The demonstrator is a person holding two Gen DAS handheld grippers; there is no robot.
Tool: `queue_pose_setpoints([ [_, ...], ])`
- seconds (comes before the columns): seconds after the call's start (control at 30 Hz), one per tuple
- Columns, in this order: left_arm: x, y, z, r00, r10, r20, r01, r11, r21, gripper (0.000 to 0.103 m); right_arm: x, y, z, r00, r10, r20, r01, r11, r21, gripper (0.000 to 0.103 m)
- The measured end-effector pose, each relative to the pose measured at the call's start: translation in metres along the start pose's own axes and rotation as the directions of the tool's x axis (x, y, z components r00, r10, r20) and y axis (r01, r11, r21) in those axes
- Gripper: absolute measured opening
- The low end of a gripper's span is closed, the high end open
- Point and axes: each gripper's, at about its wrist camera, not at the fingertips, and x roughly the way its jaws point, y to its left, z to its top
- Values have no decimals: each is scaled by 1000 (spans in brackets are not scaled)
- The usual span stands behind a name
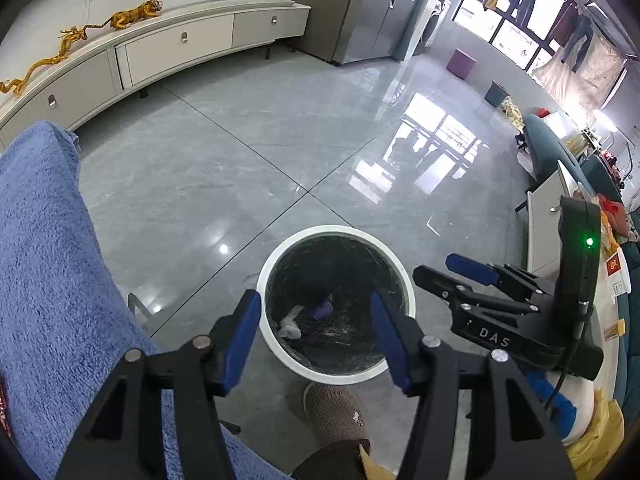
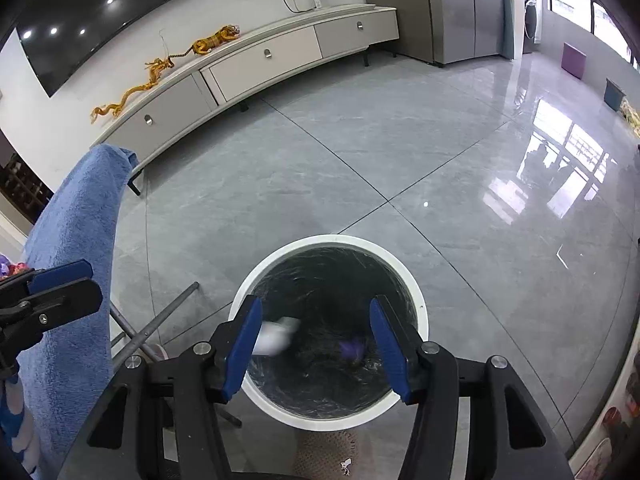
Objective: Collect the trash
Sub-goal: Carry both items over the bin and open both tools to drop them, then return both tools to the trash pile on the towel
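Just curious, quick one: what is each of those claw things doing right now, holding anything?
Left gripper: open, holding nothing, above the trash bin.
Right gripper: open, holding nothing, above the same bin.

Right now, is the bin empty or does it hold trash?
Not empty. The bin stands upright with a white wad and a purple scrap on its black liner.

I see a glossy grey tile floor (image 1: 248, 168) w/ window glare, long white TV cabinet (image 2: 260, 60) along the white wall, gold dragon figure (image 1: 44, 60) on top, steel fridge (image 1: 372, 8) beyond, windows (image 1: 516, 20) far right w/ hanging clothes.
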Motion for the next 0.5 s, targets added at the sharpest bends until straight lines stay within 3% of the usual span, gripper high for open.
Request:
queue_pose_setpoints([
  [0.23,-25,18,-6,999,28,32,-26,999,-37,55,-19,13,2,999,28,41,-27,999,-16,54],
  [0.5,-84,63,-28,987,110,117,-95,987,-132,55,-59,64,4,987,111,115,-100,990,-97,54],
])
